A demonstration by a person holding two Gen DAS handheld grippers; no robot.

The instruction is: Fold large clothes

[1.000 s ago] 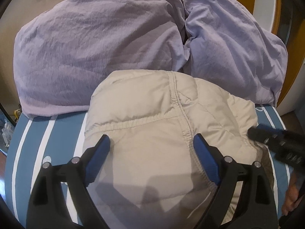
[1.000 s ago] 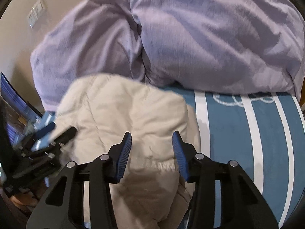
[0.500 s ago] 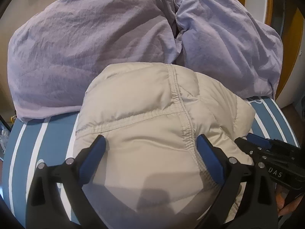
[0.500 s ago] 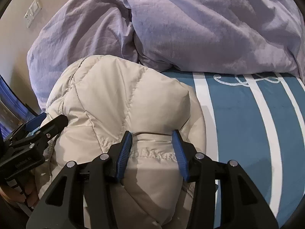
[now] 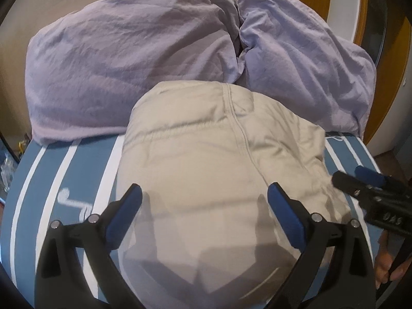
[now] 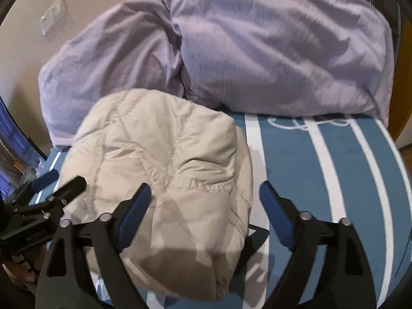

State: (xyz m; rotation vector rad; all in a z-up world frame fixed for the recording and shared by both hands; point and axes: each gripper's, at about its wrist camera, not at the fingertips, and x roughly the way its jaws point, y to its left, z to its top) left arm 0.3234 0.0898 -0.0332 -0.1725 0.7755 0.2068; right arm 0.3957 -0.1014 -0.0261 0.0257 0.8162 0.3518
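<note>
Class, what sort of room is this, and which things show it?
Most likely a bedroom: two lilac pillows against the wall, a blue striped bedsheet, and a folded beige padded jacket lying on it.

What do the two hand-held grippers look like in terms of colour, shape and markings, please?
The left hand-held gripper and the right hand-held gripper look alike: matte black angular frames with silver rivets, two splayed fingers lined with blue pads. Small pale lettering marks the right one's side; it is unreadable.

I see both wrist views looking down close over the bed (image 5: pixel 64 170) toward the pillows (image 6: pixel 270 51), sharing the jacket (image 5: pixel 206 167).
</note>
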